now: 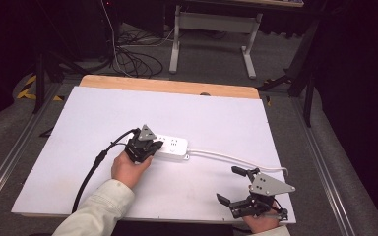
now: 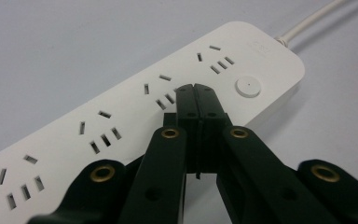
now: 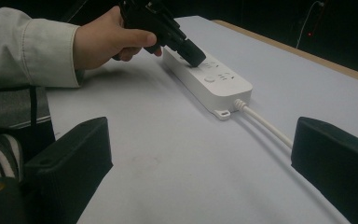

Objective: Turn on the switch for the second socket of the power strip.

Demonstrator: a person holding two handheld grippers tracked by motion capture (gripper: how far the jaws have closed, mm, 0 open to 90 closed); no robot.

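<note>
A white power strip (image 1: 173,146) lies near the middle of the white table (image 1: 78,128), its cord (image 1: 226,157) running off from the end with the round button (image 2: 248,87). The left gripper (image 2: 196,88) is over the strip, its jaws pressed together with nothing between them and their tips resting on the strip's top face just short of the button. The right gripper (image 1: 228,186) is well apart from the strip, beyond the cord and near the table's front edge, its jaws spread wide and empty.
</note>
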